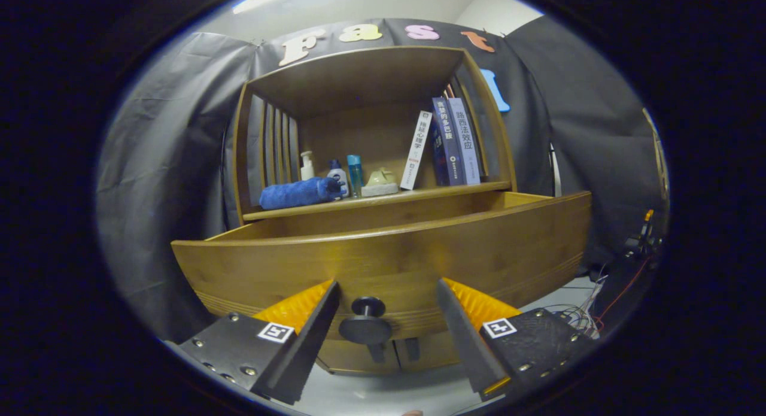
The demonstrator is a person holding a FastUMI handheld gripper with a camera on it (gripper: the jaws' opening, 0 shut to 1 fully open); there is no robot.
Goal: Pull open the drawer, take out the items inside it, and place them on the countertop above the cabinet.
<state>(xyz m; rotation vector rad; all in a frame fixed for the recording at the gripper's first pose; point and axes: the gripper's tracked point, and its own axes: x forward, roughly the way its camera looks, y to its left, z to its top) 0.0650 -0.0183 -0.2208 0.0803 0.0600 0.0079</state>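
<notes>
Drawer (383, 257) stands pulled out from the wooden cabinet, its front panel bowed toward the camera and its round knob (366, 320) sitting between the fingers of the tool (388, 302), which are spread apart and touch nothing (released, I judge, now the pull is done). Its inside is hidden from this low angle. Above it, the tabletop (455, 191) already carries a rolled blue towel (299, 193), small bottles (338, 175) and leaning books (452, 142). Dark cloth walls the booth behind.
</notes>
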